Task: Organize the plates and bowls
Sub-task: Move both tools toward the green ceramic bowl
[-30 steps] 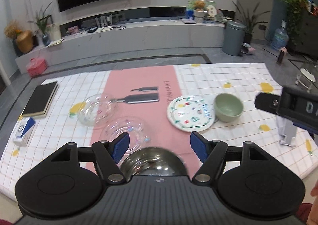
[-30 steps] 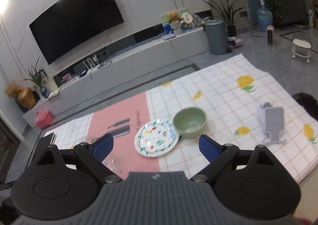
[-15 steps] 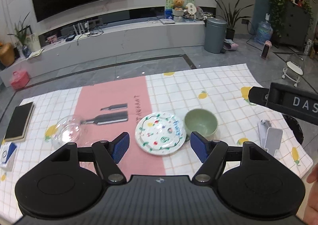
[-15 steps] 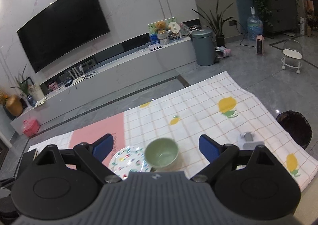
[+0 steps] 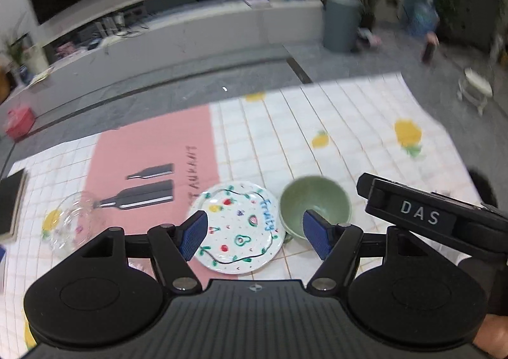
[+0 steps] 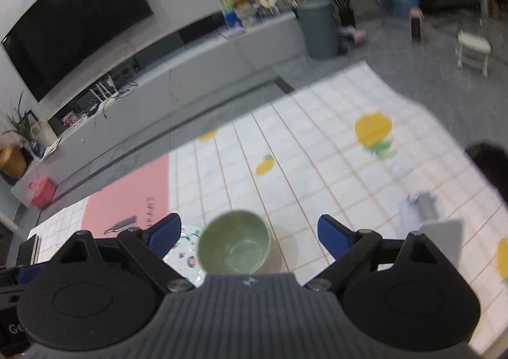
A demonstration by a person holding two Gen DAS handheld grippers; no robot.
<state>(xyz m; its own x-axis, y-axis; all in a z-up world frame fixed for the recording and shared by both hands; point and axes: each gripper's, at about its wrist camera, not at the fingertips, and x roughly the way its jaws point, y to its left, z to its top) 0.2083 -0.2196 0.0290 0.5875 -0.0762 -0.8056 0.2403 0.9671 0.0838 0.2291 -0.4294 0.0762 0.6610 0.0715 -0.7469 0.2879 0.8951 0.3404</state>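
The left gripper [image 5: 254, 233] hangs with its jaws spread wide and nothing between them, above the painted plate [image 5: 238, 227]. The right gripper [image 6: 249, 236] is just as wide and empty, over the green bowl [image 6: 234, 246]. Plate and bowl sit just beside each other, rims almost meeting, near the front of the checked tablecloth [image 6: 317, 149]. A clear glass bowl [image 5: 71, 224] stands well apart to the left on the pink mat's [image 5: 152, 149] edge. Beyond the bowl the cloth lies bare up to its far edge.
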